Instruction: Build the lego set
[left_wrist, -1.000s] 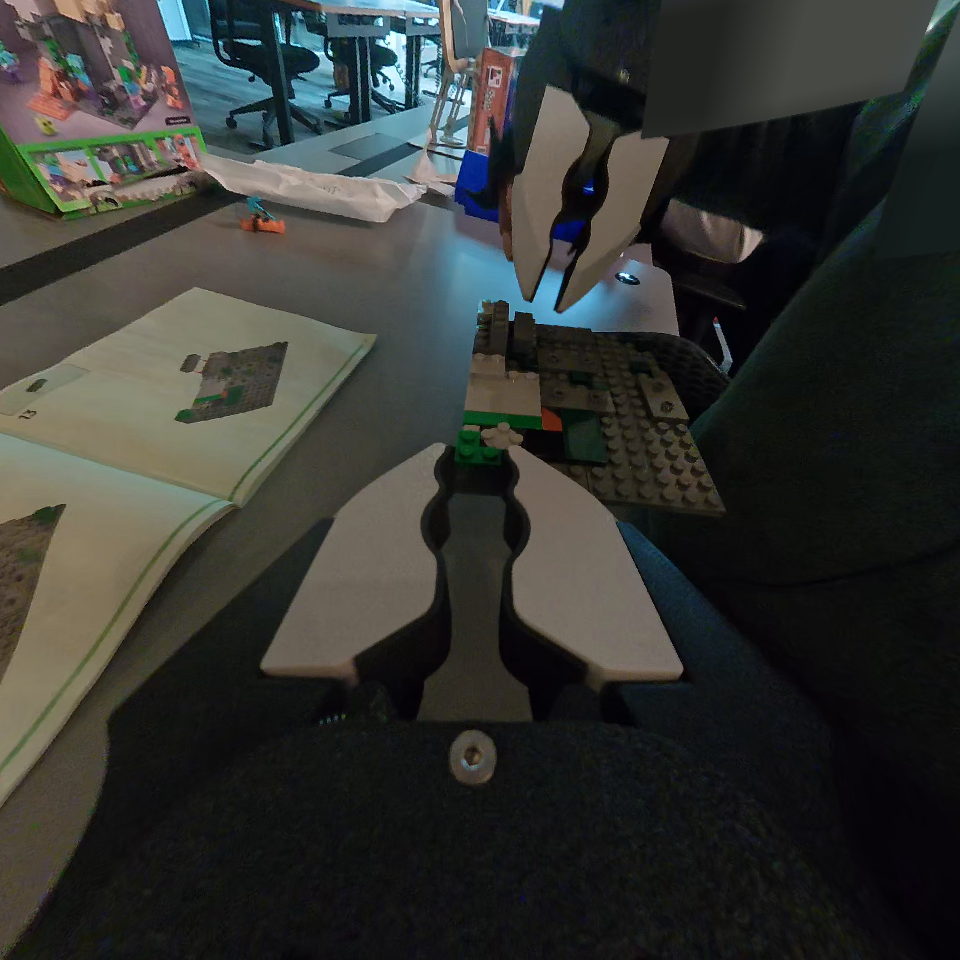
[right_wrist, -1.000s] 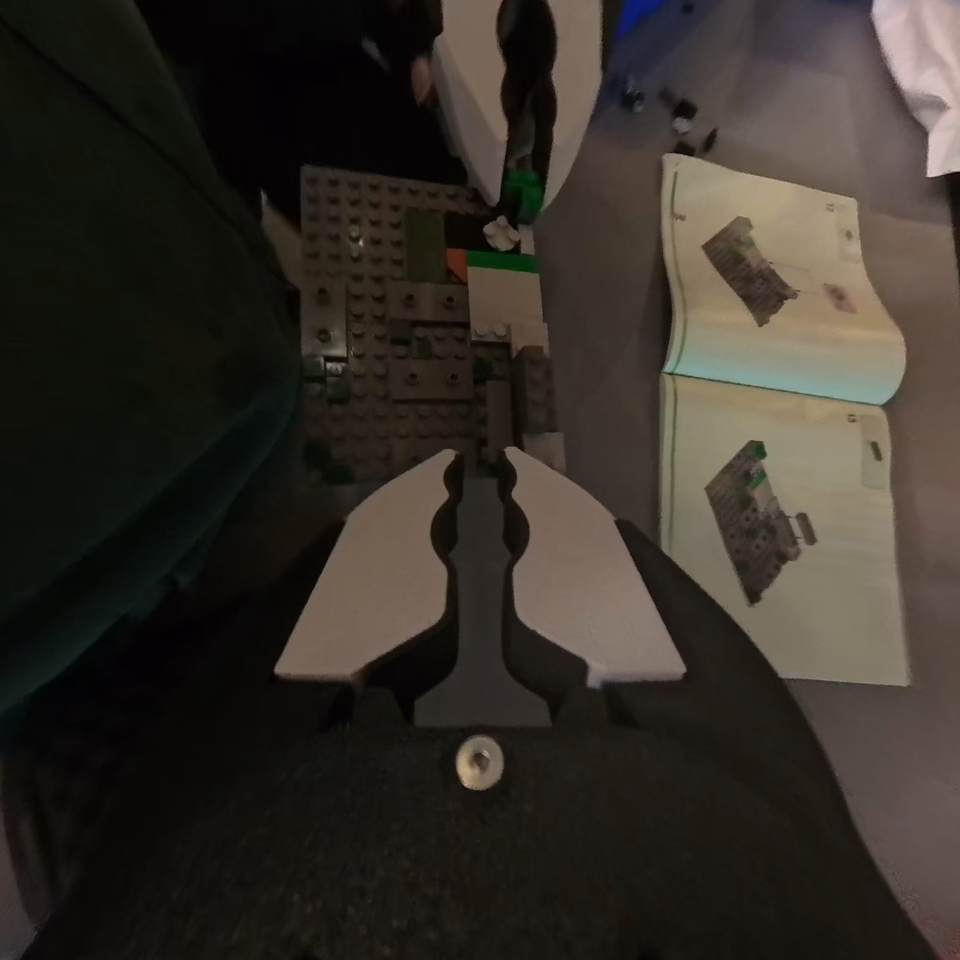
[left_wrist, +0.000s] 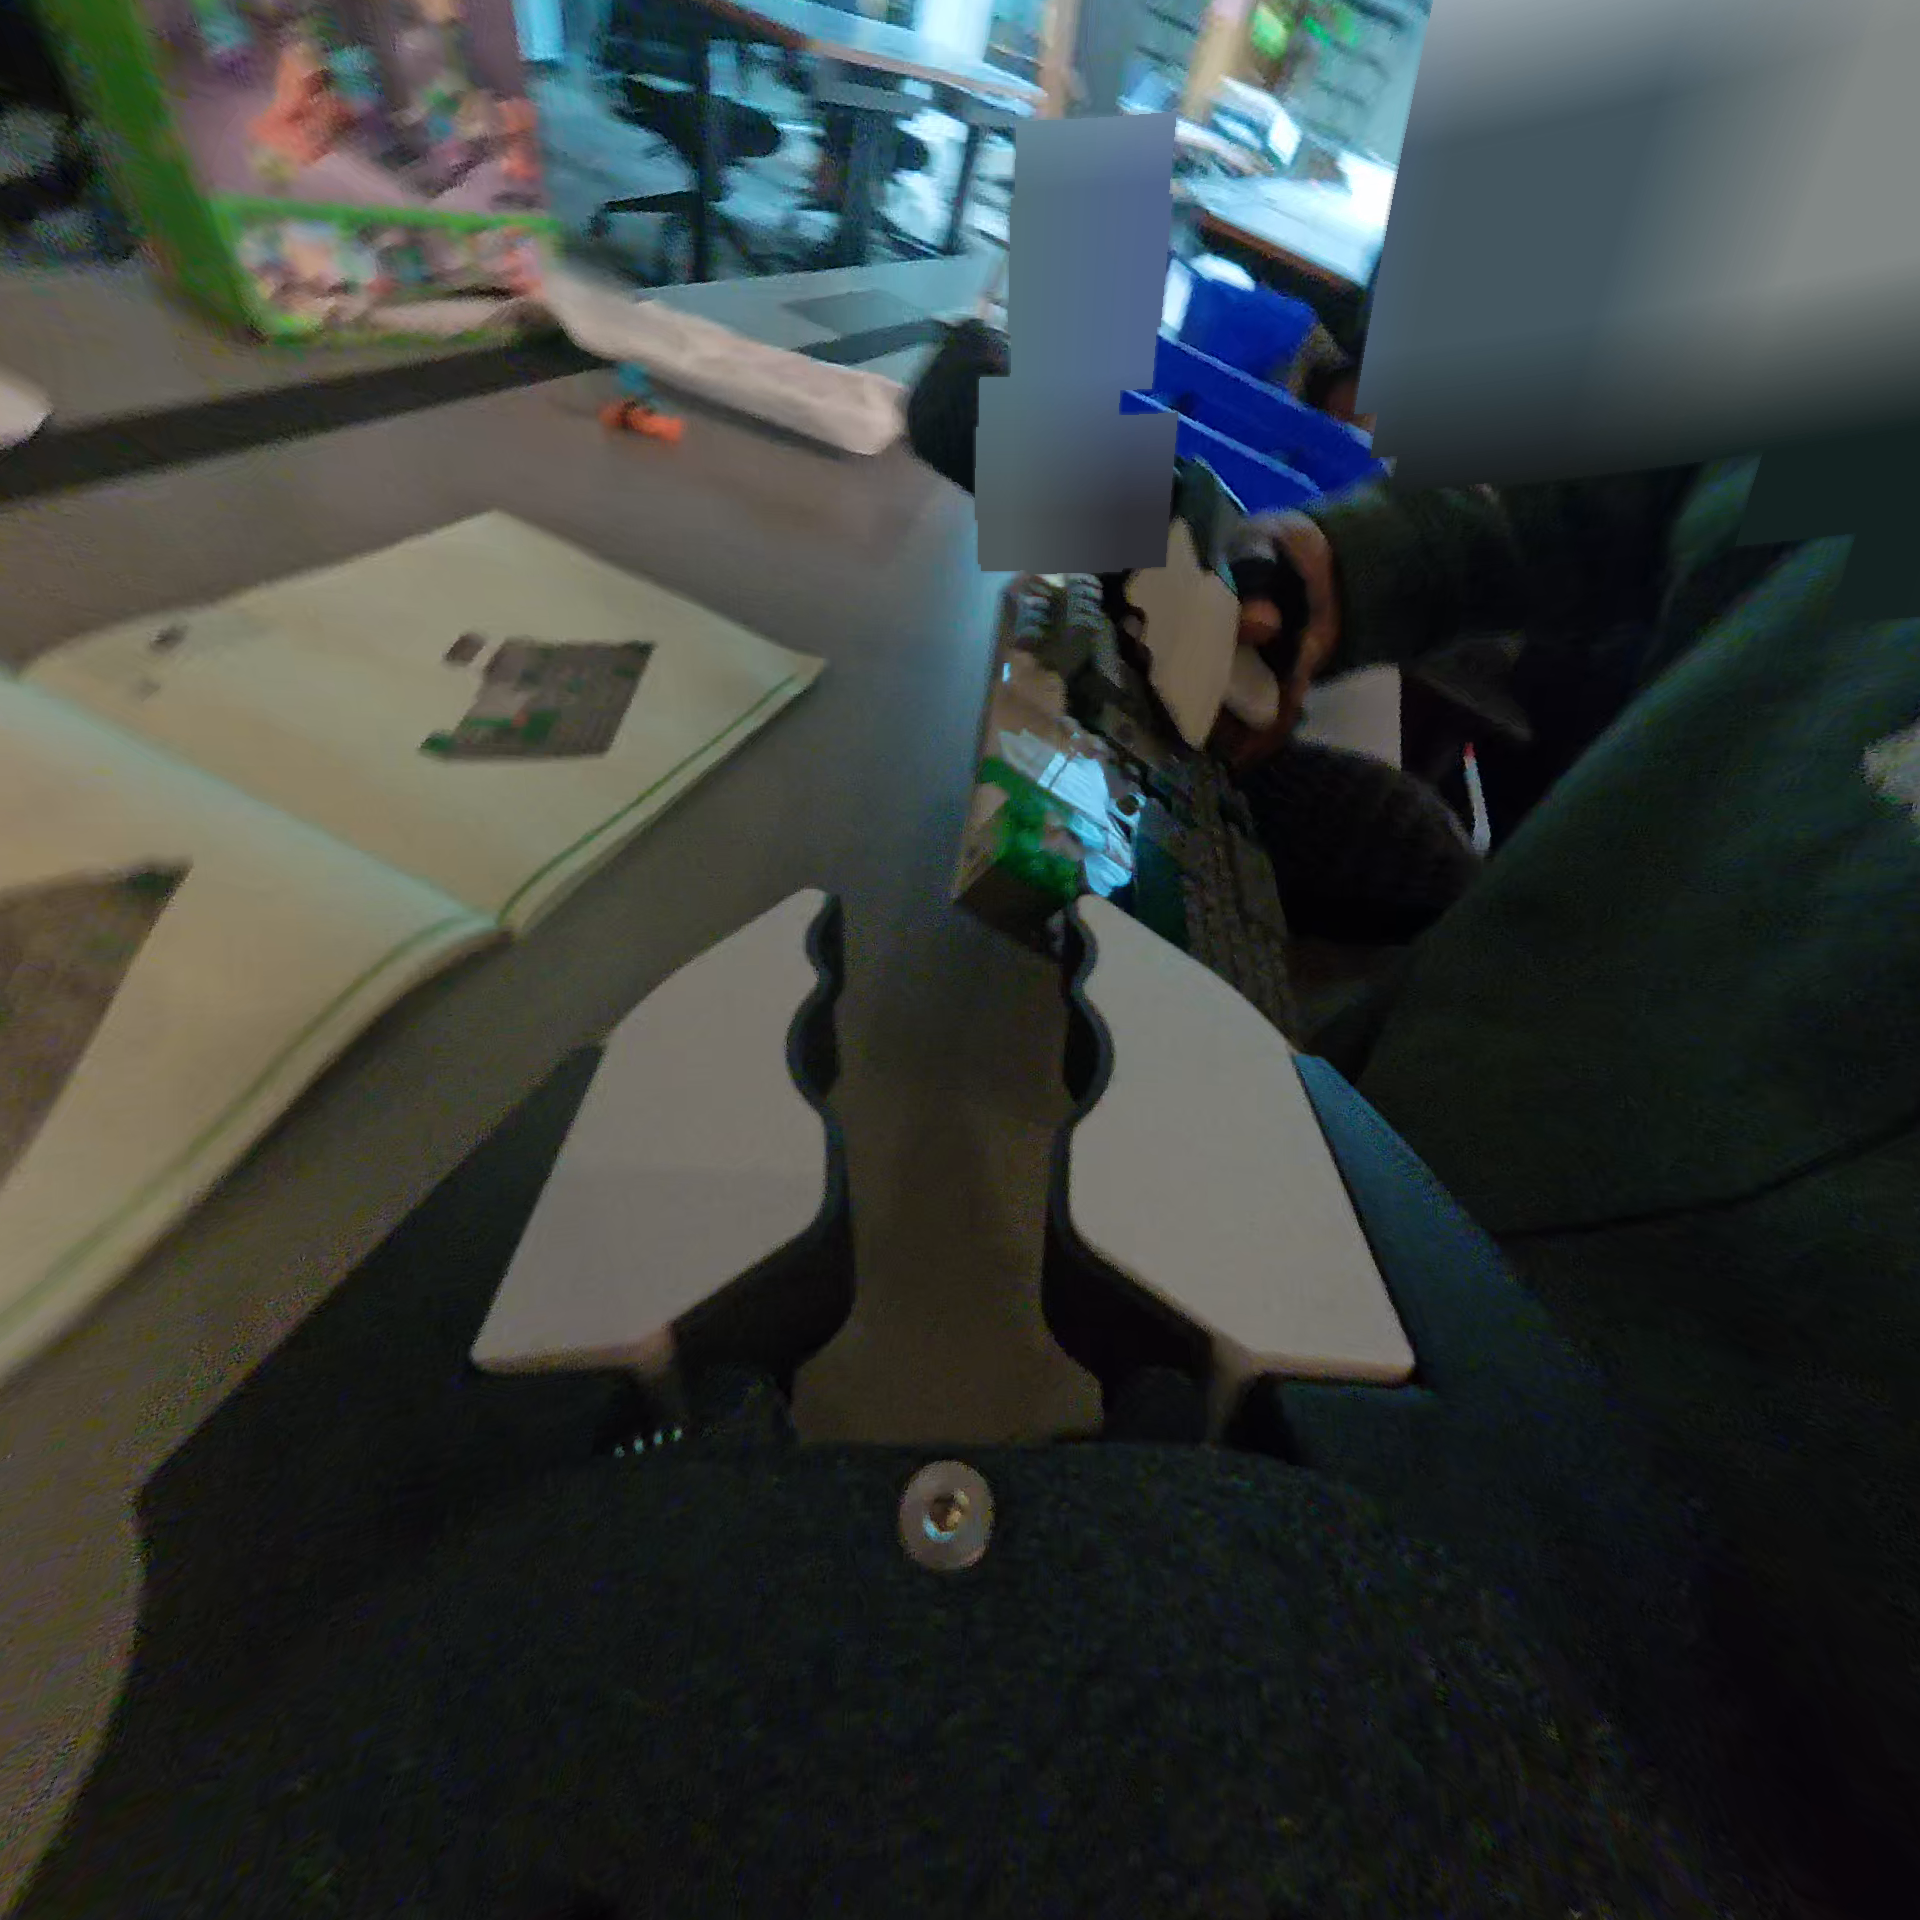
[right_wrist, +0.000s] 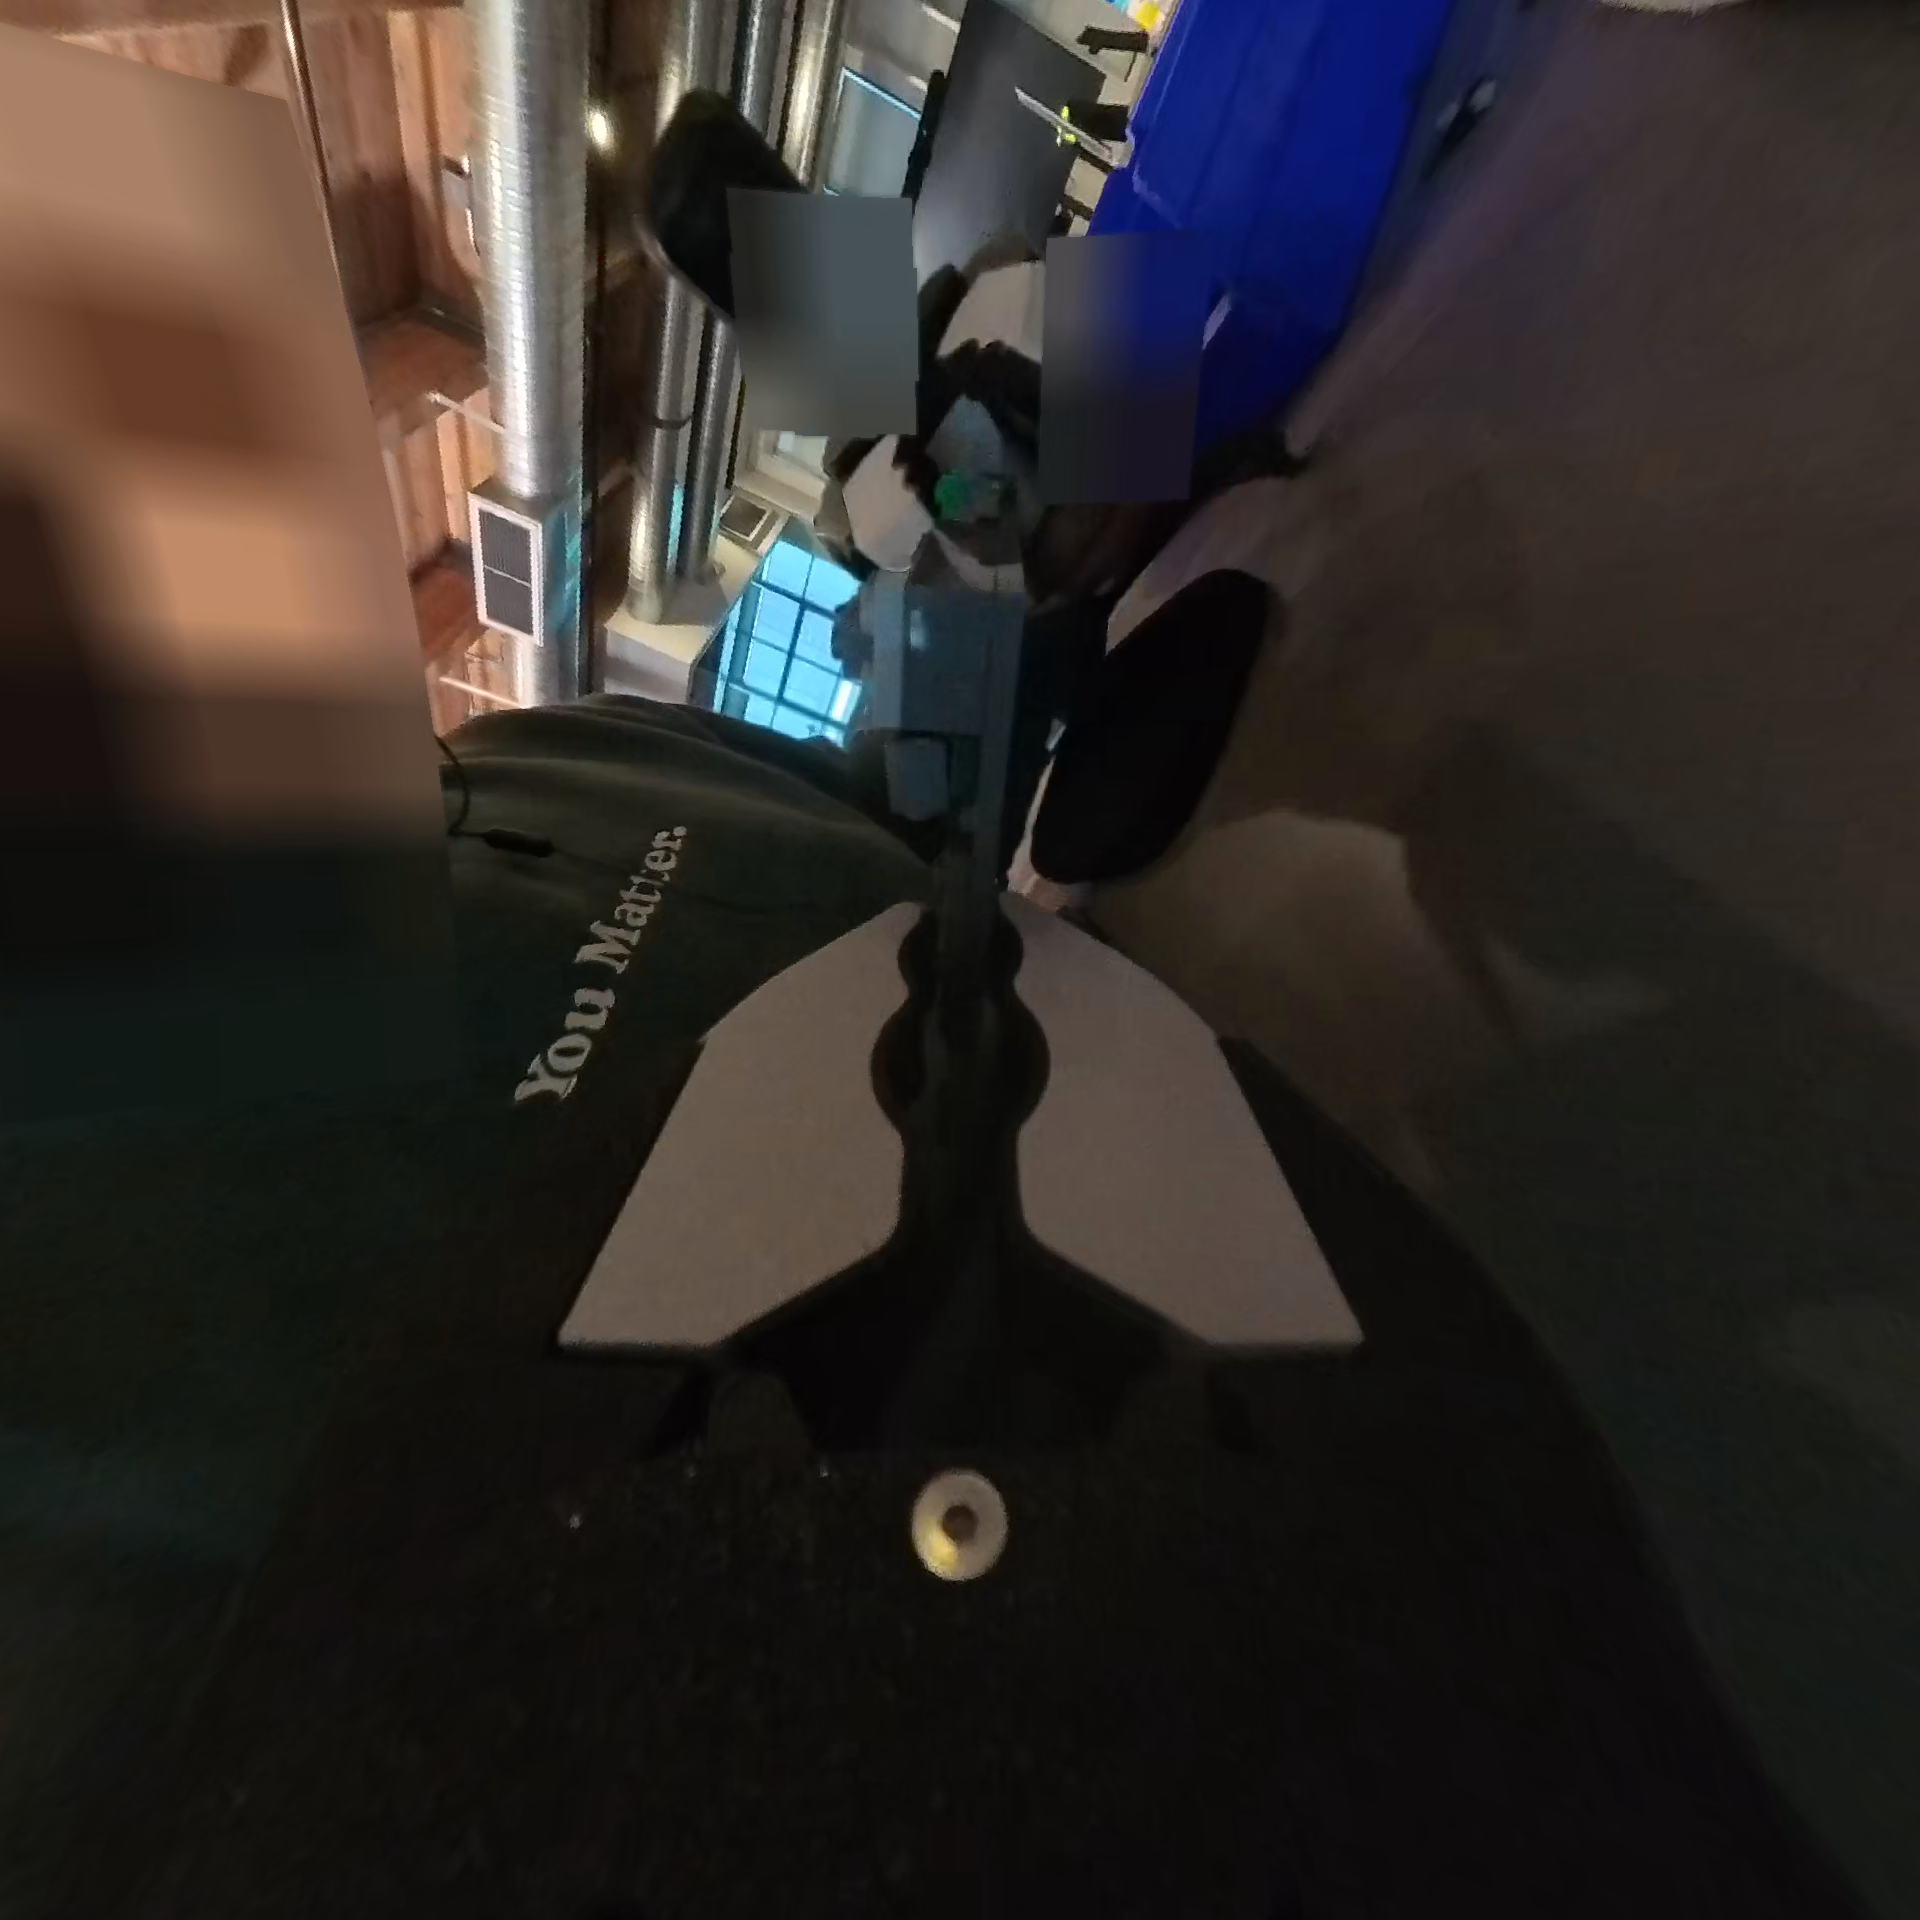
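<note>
The lego build (left_wrist: 1060, 769), a dark grey baseplate with white, grey and green bricks, is lifted off the table and tipped up on its edge. My right gripper (right_wrist: 964, 914) is shut on the plate's edge, which shows edge-on in the right wrist view (right_wrist: 945, 644). One of its white fingers (left_wrist: 1184, 644) shows at the build's far end. My left gripper (left_wrist: 951, 914) is open and empty, with its right fingertip beside the build's near corner. A green brick (left_wrist: 1023, 842) sits on that corner. It also shows in the right wrist view (right_wrist: 951, 488).
An open instruction booklet (left_wrist: 468, 748) lies on the grey table (left_wrist: 831, 540) to the left. The lego box (left_wrist: 312, 187), a white bag (left_wrist: 748, 364) and a small orange piece (left_wrist: 644, 421) are at the back. Blue bins (left_wrist: 1247, 416) stand behind the build. A person's dark sleeve (left_wrist: 1662, 935) fills the right side.
The build lay flat on the table and is now raised and tipped on edge in my right gripper. My left gripper has opened off the green brick and shifted left.
</note>
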